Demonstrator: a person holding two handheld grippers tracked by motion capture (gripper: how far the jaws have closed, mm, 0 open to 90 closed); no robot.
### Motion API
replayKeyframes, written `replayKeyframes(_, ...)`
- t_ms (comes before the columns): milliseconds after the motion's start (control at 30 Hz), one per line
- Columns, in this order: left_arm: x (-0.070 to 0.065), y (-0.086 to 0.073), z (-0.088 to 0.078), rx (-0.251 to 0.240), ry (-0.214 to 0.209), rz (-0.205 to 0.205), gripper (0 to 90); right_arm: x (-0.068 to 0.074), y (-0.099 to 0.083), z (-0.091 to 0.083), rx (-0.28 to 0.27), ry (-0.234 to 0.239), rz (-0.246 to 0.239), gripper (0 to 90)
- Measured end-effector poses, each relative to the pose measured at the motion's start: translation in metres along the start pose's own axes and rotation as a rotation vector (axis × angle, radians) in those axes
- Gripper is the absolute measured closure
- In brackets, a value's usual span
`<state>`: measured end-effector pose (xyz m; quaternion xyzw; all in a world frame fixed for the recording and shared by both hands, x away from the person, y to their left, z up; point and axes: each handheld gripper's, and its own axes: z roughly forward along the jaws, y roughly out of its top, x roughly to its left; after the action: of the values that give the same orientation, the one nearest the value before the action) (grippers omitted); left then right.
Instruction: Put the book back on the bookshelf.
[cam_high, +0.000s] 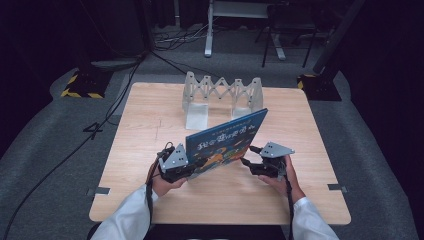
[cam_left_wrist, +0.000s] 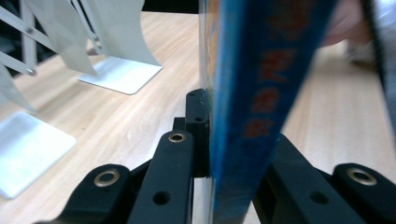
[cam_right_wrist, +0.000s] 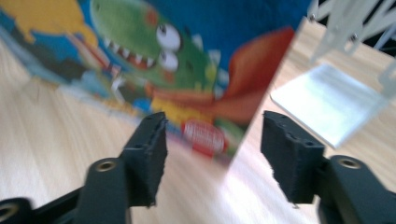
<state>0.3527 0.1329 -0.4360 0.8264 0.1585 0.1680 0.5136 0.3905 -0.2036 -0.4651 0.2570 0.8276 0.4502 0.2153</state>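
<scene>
A blue picture book (cam_high: 226, 141) with a cartoon dinosaur cover stands tilted on edge on the wooden table (cam_high: 150, 130). My left gripper (cam_high: 192, 164) is shut on the book's lower left edge; in the left gripper view the blue spine (cam_left_wrist: 252, 107) runs between the two black jaws. My right gripper (cam_high: 246, 156) is open just right of the book's lower right corner. In the right gripper view the cover (cam_right_wrist: 187, 60) lies ahead of the spread jaws, with nothing between them.
A white accordion-style book rack (cam_high: 221, 96) with flat metal base plates (cam_left_wrist: 121, 74) stands at the table's far middle. Cables (cam_high: 100, 125) and stand legs lie on the grey floor beyond the table.
</scene>
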Motion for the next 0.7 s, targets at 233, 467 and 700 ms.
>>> replayKeyframes(233,0.004,-0.001,-0.001,-0.006,0.033,-0.043,82.8,-0.025,-0.035,-0.044,0.015,-0.092,0.096,40.0)
replayKeyframes(467,0.005,-0.003,-0.003,-0.005,0.079,-0.050,82.8,-0.050,-0.071,-0.080,0.057,-0.206,0.187,40.4)
replayKeyframes(700,0.011,-0.007,-0.005,-0.022,0.085,-0.068,82.8,-0.059,-0.091,-0.103,0.086,-0.272,0.229,40.3)
